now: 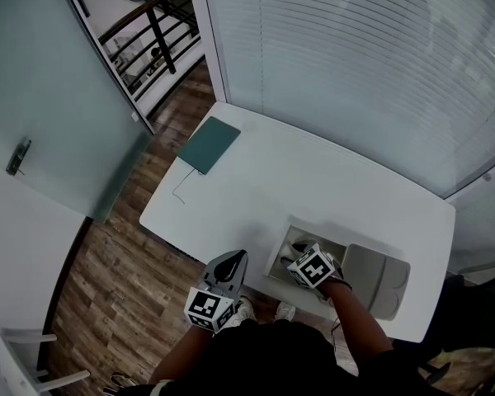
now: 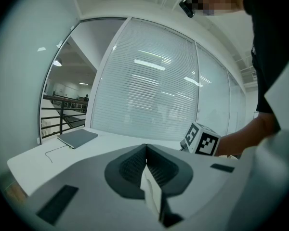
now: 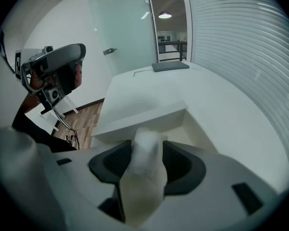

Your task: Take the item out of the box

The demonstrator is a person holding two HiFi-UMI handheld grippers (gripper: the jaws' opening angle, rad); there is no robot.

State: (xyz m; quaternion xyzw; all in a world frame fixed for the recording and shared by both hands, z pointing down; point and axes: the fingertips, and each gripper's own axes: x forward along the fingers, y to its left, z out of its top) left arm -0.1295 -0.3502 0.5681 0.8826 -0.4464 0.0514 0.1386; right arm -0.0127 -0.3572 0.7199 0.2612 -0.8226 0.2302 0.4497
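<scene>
Right hand-held gripper (image 1: pixel 298 254) points down into box (image 1: pixel 277 252), clamping white item (image 3: pixel 144 150).

Office: glass partitions (image 1: pixel 58 97), blinds (image 1: pixel 355 64), white desk (image 1: pixel 313 180)

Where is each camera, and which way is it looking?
Head view: on the person's head, looking down at the table, box, left gripper, right gripper, forearms.
Left gripper view: on that gripper, facing the blinds; shut jaws show.
Right gripper view: on that gripper, facing the glass door; jaws hold a pale item.
Shared: both gripper views see the grey pad.
</scene>
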